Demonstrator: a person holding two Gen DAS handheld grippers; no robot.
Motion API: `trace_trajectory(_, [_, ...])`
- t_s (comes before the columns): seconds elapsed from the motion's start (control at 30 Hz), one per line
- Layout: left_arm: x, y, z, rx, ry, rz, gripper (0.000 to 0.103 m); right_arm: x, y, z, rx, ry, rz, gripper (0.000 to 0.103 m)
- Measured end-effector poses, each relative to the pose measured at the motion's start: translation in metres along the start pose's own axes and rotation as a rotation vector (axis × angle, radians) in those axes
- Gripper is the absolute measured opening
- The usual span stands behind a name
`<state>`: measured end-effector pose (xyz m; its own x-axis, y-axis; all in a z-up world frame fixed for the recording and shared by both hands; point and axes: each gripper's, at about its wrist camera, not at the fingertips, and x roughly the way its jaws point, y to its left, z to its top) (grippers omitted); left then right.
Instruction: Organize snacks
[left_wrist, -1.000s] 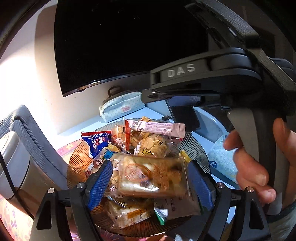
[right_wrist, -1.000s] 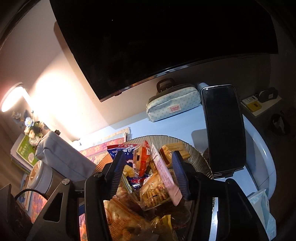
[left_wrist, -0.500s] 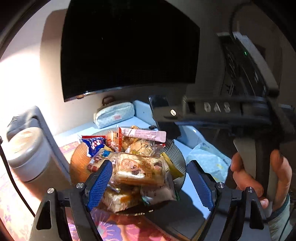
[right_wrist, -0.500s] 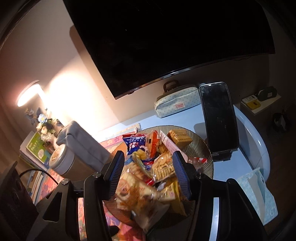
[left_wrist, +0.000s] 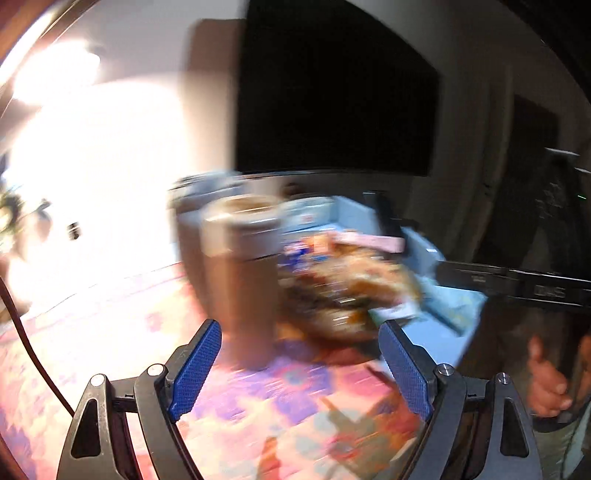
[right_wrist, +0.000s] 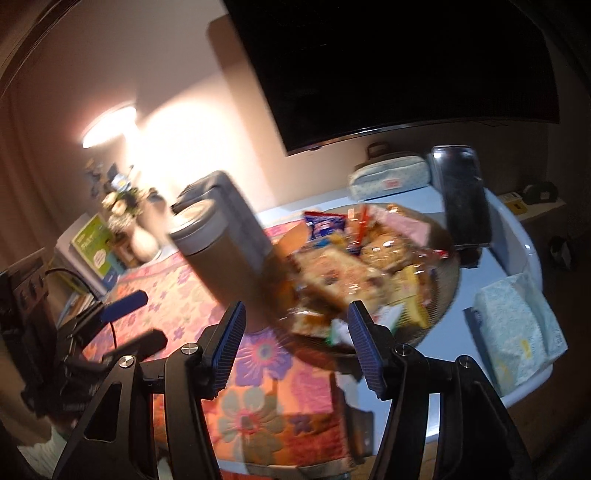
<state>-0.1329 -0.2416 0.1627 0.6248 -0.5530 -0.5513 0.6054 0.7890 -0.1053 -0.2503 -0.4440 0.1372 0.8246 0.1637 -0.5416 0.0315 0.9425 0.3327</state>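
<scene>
Amber glass plate (right_wrist: 441, 295) heaped with snack packets (right_wrist: 343, 266) sits on the desk (right_wrist: 502, 236), ahead of both tools and clear of them. Left hand-held gripper (left_wrist: 301, 363) hangs over the floral cloth (left_wrist: 280, 406), jaws spreading wider, nothing between them; the blurred pile lies beyond its right finger. Right hand-held gripper (right_wrist: 295, 347) is released too, empty, with the plate's near rim just past its fingertips. Lidded canister (right_wrist: 218, 258) stands left of the plate.

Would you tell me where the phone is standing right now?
In the right wrist view the phone stands upright at upper right, behind the snack plate, beside the pencil case.
</scene>
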Motion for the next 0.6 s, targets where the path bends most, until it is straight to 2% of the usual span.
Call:
trace_trajectory(0.13, [-0.016, 0.062, -0.018, -0.09, 0.023, 0.171, 0.085, 0.023, 0.05, -0.01, -0.104, 0.045, 0.062, 0.057])
trace_trajectory(0.3, [-0.032, 0.14, -0.044, -0.231, 0.049, 0.283, 0.085, 0.066, 0.112, -0.022, -0.225, 0.123, 0.118, 0.058])
trace_trajectory(0.43, [-0.035, 0.19, -0.066, -0.279, 0.084, 0.414, 0.086, 0.118, 0.16, -0.028, -0.29, 0.205, 0.18, 0.058])
trace_trajectory(0.6, [-0.026, 0.239, -0.091, -0.324, 0.123, 0.499, 0.086, 0.185, 0.205, -0.032, -0.339, 0.245, 0.17, 0.058])
